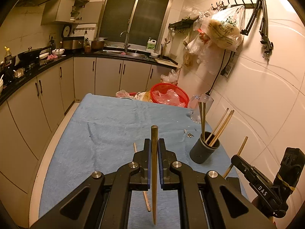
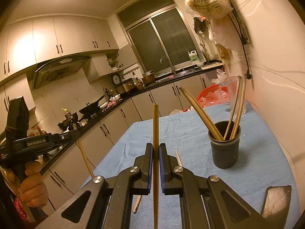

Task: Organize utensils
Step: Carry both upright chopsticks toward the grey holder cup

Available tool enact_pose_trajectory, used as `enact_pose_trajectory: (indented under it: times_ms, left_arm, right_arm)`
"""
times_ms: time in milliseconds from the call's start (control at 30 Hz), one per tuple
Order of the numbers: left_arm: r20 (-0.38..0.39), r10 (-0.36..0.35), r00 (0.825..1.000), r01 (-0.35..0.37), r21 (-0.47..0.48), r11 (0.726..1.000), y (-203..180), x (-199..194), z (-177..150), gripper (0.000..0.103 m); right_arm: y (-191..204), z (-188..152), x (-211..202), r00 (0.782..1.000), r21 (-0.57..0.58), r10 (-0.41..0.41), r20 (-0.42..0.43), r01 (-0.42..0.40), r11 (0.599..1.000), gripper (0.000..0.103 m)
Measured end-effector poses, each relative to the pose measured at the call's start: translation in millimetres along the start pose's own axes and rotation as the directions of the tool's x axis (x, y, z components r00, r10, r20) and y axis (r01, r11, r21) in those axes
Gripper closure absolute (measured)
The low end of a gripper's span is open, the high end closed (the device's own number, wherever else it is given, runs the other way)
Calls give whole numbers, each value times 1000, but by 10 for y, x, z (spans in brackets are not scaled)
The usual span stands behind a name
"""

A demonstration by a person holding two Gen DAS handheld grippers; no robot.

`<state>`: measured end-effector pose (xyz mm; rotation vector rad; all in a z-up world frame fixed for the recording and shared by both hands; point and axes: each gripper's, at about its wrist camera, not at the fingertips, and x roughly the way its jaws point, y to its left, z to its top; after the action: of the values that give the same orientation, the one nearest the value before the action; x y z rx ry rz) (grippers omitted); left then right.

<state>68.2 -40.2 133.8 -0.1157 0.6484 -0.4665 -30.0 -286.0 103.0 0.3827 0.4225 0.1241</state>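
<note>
keep each chopstick upright and lower it tip-first into the dark holder cup (image 2: 224, 148) without knocking the sticks already inside. the left gripper (image 1: 154, 148) is clamped on a dark chopstick (image 1: 154, 171), cup at its 2 o'clock; the right gripper (image 2: 156, 152) is clamped on a pale chopstick (image 2: 155, 133), cup at its 3 o'clock.

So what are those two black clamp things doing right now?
Left gripper: closed on a dark brown wooden chopstick.
Right gripper: closed on a pale wooden chopstick.
</note>
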Motion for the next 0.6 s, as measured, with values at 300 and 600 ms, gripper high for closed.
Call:
enact_pose_trajectory:
  times_ms: [300,600]
  left_arm:
    - [-12,-8,1000,8,10,1000,-59,18,41,96]
    - [-16,-27,999,28,34,999,-248,92,165,96]
  right_arm:
    - [-107,76,-97,1000,23,-10,24,10,1000,96]
    - [-277,239,-260,996,49,-48,73,45,998,96]
